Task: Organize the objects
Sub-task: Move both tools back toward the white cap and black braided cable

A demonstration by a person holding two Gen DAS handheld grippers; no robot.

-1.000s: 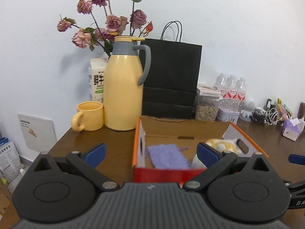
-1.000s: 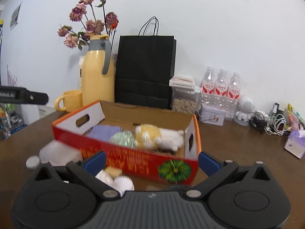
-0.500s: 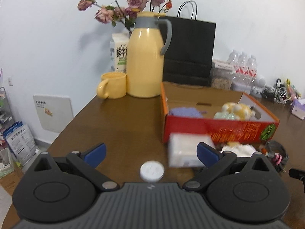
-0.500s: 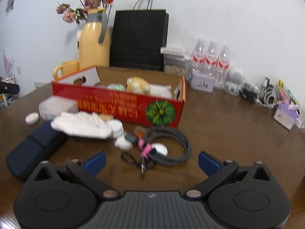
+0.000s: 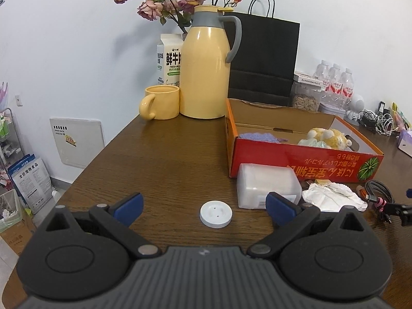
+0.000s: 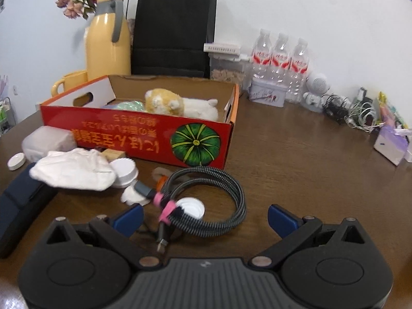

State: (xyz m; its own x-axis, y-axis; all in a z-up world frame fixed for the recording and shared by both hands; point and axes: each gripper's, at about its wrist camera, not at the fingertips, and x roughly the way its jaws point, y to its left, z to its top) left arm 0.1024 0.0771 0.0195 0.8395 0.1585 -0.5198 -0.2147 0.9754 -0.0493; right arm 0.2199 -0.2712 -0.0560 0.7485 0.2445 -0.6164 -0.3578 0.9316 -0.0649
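right wrist: coiled cable (image 6: 206,200) flat, plug gripperward

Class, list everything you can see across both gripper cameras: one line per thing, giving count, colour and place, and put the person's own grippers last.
cardboard box: 1, red outside, mid-table, open
plush toy: 1, yellow and white, inside the box
purple cloth: 1, inside the box, left end
coiled cable: 1, grey braided, pink ties, in front of the box
white cloth: 1, crumpled, in front of the box
plastic container: 1, translucent white, against the box front
round cap: 1, white, on bare table
dark pouch: 1, navy, near table edge
thermos: 1, yellow, back of table
mug: 1, yellow, beside thermos
paper bag: 1, black, against the wall
water bottles: 3, clear, red labels, by the wall
left gripper: open, empty
right gripper: open, empty
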